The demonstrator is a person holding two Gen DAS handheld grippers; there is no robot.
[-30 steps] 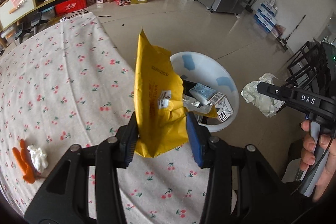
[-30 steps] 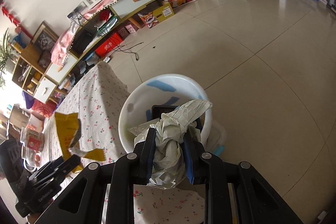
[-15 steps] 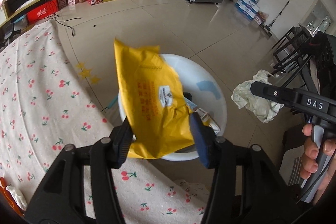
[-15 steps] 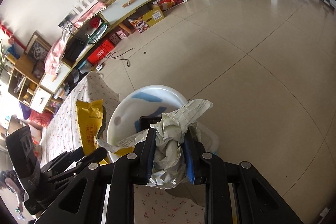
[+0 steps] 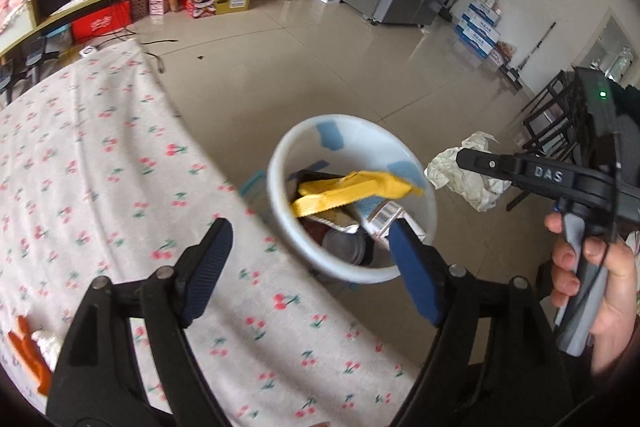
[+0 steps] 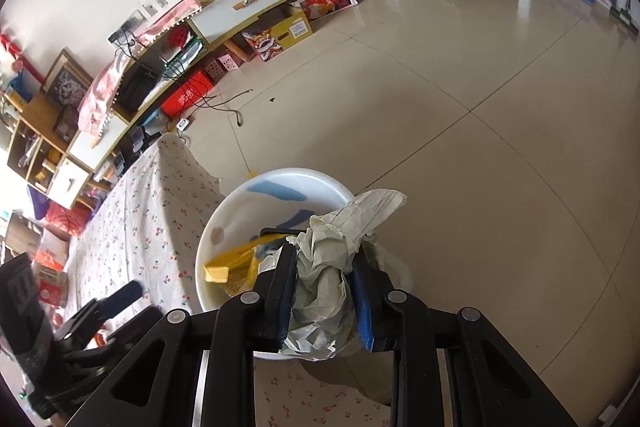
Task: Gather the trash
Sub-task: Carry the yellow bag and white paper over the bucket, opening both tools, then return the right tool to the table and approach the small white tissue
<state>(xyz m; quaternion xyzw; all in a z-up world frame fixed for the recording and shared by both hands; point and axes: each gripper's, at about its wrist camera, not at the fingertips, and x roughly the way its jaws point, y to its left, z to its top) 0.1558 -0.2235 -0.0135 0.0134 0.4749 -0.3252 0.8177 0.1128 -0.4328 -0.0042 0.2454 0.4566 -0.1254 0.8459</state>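
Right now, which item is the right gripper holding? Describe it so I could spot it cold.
Start at the white bin beside the cherry-print tablecloth. At its rim, the right gripper clamps a crumpled pale wad of paper. Unlike the yellow bag lying in the bin, it is off-white and held.

The tablecloth (image 5: 120, 163) is off-white, dotted with small red cherries on green stems. The bin (image 5: 424, 195) is white with blue patches inside, and a bright yellow packet (image 5: 356, 189) lies in it. The crumpled paper (image 6: 324, 279) is pale greenish-white. Black grippers carry blue pads (image 5: 414, 275).
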